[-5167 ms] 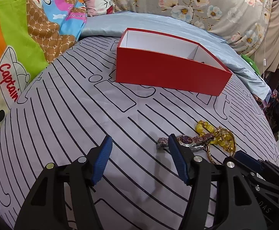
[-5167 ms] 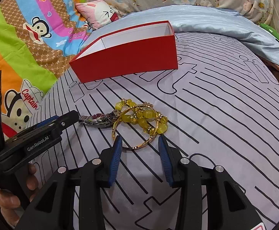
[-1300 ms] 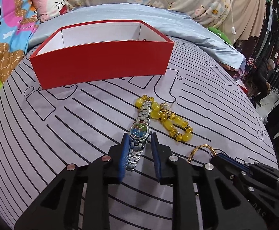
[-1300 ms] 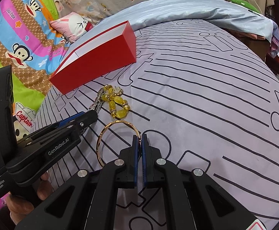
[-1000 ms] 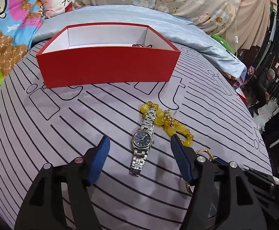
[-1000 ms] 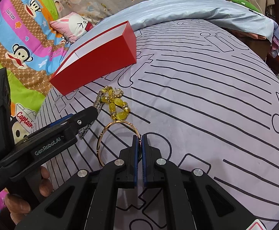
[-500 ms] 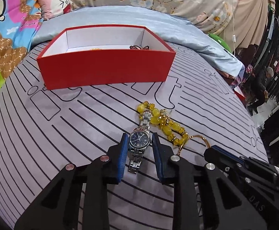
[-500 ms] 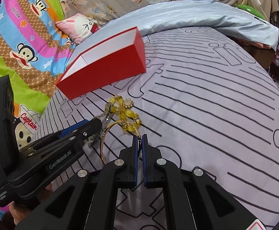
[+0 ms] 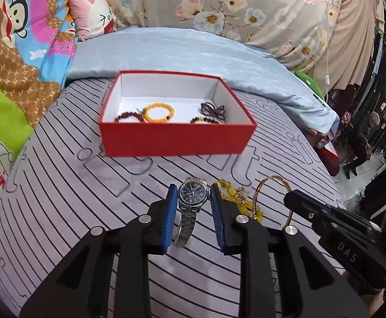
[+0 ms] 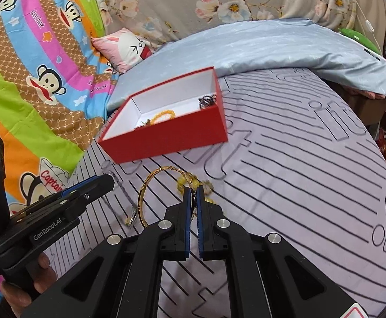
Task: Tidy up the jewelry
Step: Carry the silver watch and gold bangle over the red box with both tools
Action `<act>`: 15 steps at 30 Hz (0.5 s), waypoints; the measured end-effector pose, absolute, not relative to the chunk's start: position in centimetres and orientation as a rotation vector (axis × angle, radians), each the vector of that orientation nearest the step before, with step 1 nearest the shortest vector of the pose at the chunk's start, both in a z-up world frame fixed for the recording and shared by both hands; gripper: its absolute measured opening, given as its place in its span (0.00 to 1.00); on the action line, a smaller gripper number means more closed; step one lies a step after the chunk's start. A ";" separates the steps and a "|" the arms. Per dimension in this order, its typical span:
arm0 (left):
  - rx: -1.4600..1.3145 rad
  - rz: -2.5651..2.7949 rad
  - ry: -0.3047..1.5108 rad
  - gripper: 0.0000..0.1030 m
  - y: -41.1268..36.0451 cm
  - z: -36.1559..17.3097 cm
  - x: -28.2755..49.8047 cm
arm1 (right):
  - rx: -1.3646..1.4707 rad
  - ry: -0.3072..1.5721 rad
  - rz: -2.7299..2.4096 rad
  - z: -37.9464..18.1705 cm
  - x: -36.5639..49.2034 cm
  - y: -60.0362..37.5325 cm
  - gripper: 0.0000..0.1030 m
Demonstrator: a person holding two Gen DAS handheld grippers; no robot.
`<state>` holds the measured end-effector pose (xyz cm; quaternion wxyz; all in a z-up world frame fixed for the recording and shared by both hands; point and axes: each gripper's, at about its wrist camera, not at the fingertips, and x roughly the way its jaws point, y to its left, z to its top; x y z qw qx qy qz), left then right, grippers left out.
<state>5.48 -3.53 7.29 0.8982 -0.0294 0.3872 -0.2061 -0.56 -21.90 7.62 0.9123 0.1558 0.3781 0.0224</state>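
A: Start with the left hand-held gripper [image 9: 194,201]. What is it doing?

B: It is clenched on the watch [image 9: 193,194]. The blue pads press the case from both sides, and the metal strap hangs down between them, clear of the bed [image 9: 60,185].

A: And the right hand-held gripper [image 10: 192,193]?

B: Its jaws are pinched nearly together on the thin gold bangle [image 10: 150,185]. The hoop stands out to the left of the fingers, lifted off the striped cover. Something dark sits in the narrow gap at the pinch; I can't make out what.

A: Anything left lying loose?

B: The yellow bead bracelet [image 9: 236,198]. It is just beside the watch and the bangle. In the right wrist view it is blurred, right at the fingers, so I cannot tell whether it lies on the bed or has caught on the bangle.

A: Where does everything go?

B: Into the red box [image 9: 177,139], further up the bed near the blue quilt [image 9: 193,53]. It is open, with a white inside.

A: Is there anything in it?

B: Several bead bracelets [image 9: 157,111] already lie on its floor: orange, dark red, darker ones.

A: So how far along?

B: I'd judge well past halfway. Two pieces are in hand but not yet boxed, and the yellow beads look like the last to collect.
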 end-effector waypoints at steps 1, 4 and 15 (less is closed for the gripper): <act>-0.061 -0.421 0.795 0.24 -3.2 7.6 5.8 | 0.311 0.769 0.050 8.1 -0.1 -21.7 0.04; -0.061 -0.405 0.773 0.24 -2.5 8.6 6.8 | 0.289 0.741 0.057 9.1 1.1 -21.4 0.04; -0.041 -0.374 0.652 0.24 -2.4 13.7 13.3 | 0.250 0.673 0.088 13.0 9.5 -21.3 0.04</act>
